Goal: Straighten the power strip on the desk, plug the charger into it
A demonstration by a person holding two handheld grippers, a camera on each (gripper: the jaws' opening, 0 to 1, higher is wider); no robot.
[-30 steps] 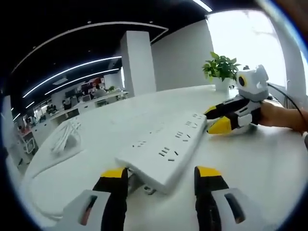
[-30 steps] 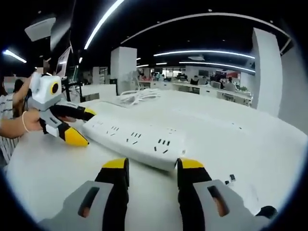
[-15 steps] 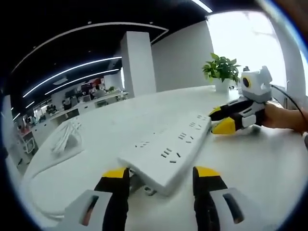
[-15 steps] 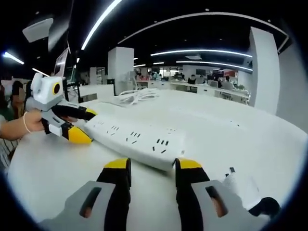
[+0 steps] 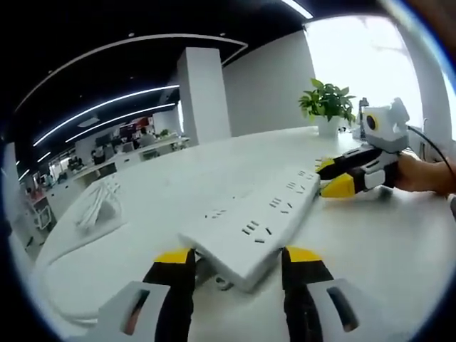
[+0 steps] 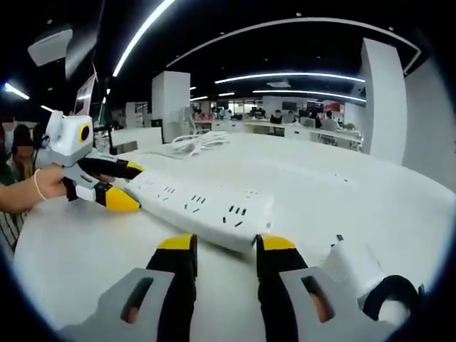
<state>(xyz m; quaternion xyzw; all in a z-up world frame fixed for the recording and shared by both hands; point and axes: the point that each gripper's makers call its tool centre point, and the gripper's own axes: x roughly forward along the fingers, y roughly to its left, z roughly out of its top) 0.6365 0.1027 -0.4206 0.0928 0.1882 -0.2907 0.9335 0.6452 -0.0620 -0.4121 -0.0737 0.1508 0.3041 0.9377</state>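
White power strip lies flat on white desk, sockets up, running diagonally in left gripper view. Left gripper sits at strip's near end, jaws apart w/ strip corner between yellow tips; contact w/ jaws can't be confirmed. Right gripper at opposite end, jaws likewise apart, straddling strip edge; grip not verifiable. In right gripper view, left gripper appears at far end, held by a hand, yellow tips either side of strip. Charger, white w/ prongs, lies on desk just right of right gripper, apart from strip. Coiled white cable on desk, well apart. Potted plant at desk's far edge.
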